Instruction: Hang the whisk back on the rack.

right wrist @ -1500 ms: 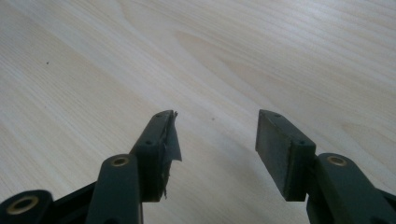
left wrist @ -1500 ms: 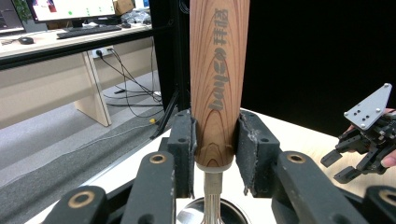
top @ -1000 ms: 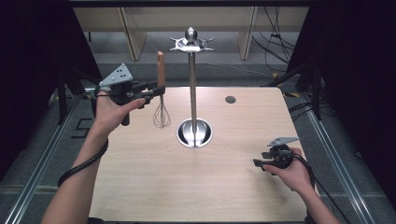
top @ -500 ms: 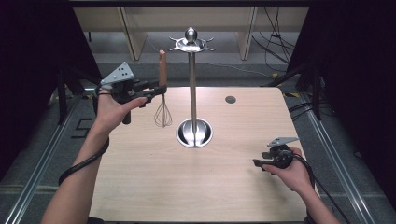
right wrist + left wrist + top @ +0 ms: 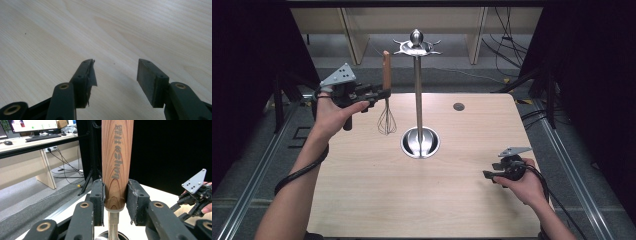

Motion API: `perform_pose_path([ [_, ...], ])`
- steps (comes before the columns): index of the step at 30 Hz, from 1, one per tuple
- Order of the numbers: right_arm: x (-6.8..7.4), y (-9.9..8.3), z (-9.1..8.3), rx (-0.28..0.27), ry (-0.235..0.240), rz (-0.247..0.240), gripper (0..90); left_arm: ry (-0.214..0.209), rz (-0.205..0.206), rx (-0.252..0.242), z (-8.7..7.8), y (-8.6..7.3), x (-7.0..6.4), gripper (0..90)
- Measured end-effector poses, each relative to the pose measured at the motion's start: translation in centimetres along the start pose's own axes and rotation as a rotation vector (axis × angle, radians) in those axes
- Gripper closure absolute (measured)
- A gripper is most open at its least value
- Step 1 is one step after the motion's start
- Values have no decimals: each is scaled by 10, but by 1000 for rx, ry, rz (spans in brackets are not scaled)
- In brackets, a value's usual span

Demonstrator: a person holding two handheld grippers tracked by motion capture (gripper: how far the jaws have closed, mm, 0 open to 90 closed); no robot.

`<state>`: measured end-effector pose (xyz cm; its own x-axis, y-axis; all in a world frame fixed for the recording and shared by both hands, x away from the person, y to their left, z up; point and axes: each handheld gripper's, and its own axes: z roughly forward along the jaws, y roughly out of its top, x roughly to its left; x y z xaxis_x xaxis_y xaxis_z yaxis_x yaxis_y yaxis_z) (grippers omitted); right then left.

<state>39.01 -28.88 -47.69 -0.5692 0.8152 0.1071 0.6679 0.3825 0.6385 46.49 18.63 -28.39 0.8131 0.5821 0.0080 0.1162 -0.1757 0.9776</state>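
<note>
Overhead, the raised left tool (image 5: 381,93) grips the whisk (image 5: 386,95) upright; right tool (image 5: 490,174) gapes wide.

The left tool (image 5: 384,93) is raised above the tabletop's far-left corner, its jaws clamped and pointing right, the forearm stretching along the left edge. The right tool (image 5: 488,174) lies low near the right edge, jaws parted, pointing left.

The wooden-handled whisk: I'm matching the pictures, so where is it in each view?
High view: wooden-handled wire whisk upper left, upright, in the left tongs.
Left gripper view: handle centre, clamped between the jaws.
Right gripper view: bare wooden table.
Shared landmark: that table.
</note>
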Motion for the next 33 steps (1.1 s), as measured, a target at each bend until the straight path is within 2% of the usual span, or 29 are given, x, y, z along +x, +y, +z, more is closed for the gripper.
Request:
perform_pose_path([
  [10, 0, 0, 0, 1, 0, -1, 478, -39, -3, 23, 3, 2, 6, 682],
  [13, 0, 0, 0, 0, 4, 3, 478, -43, -6, 24, 3, 3, 8, 682],
  [15, -2, 0, 1, -15, 3, -19, 478, -45, -8, 23, 3, 5, 9, 682],
  [33, -2, 0, 1, -13, 2, -20, 478, -54, 3, 43, 4, 10, 12, 682],
])
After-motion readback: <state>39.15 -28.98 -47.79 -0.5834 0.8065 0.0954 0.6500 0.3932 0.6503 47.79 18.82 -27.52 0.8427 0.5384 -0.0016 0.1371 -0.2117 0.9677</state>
